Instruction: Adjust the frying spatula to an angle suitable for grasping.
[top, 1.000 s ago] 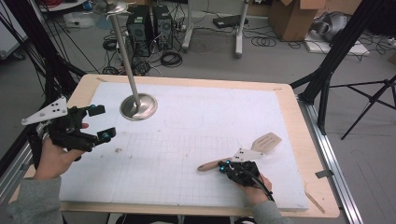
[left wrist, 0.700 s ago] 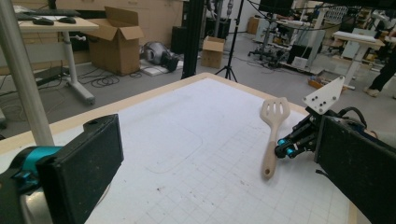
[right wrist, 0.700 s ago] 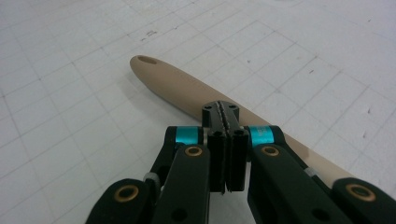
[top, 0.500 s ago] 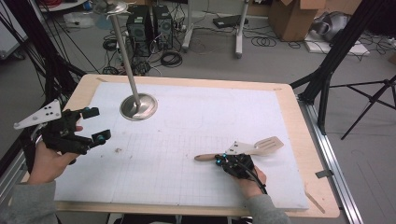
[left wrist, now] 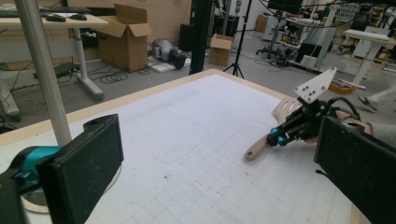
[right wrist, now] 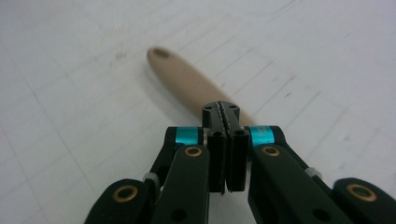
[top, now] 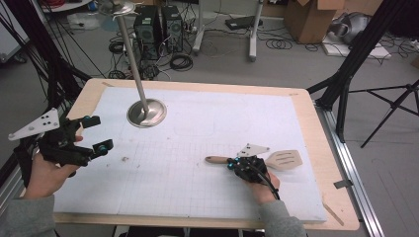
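— See the right hand-held gripper point(top: 246, 164)? Its jaws are pressed fully together above the handle of the wooden spatula point(top: 282, 159). From the right gripper view I'd say nothing sits between them; the handle just pokes out past the tips.

— So the spatula is lying on the table point(top: 311, 123)?

— As far as I can tell, yes, on the white mat near the table's right side, slotted blade pointing toward that edge, handle toward the middle. The left hand-held gripper point(top: 94, 134) is well apart, off at the left edge with its jaws standing wide and holding nothing.

— What worries you?

— With the jaws closed like that, I reckon a downward press would only push on the round handle. It could roll or skid, and the blade is fairly near the right edge, so a shove that way might send it toward the rim. The jaws would need to spread before they can straddle the handle.

— Room to work?

— Plenty toward the middle. The metal stand point(top: 146, 112) sits at the far left, well away from the spatula, so dragging inward looks safest.
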The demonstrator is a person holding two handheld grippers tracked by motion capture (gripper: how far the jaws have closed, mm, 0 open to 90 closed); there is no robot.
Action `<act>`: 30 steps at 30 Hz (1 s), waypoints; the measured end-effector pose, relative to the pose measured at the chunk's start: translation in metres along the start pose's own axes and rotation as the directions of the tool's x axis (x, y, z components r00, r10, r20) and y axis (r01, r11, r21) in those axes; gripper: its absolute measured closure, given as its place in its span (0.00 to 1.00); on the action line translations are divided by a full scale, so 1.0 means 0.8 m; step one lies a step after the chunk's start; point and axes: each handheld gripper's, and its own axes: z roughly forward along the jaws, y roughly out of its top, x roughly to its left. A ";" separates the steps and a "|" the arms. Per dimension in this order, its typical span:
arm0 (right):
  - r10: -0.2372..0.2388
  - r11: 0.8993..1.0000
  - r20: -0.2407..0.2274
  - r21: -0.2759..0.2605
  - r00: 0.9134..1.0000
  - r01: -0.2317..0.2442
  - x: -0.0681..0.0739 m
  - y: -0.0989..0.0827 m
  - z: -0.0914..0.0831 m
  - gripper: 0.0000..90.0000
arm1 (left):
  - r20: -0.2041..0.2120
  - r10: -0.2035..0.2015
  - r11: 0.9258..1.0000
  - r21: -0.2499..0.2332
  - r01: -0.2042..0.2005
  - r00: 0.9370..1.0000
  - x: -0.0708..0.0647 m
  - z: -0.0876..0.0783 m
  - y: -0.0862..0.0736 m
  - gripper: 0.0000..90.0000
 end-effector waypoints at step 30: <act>0.164 0.981 0.217 0.067 0.962 -0.182 -0.071 -0.028 -0.031 1.00 | 0.003 -0.004 1.000 0.000 0.004 1.000 0.000 0.003 0.000 0.02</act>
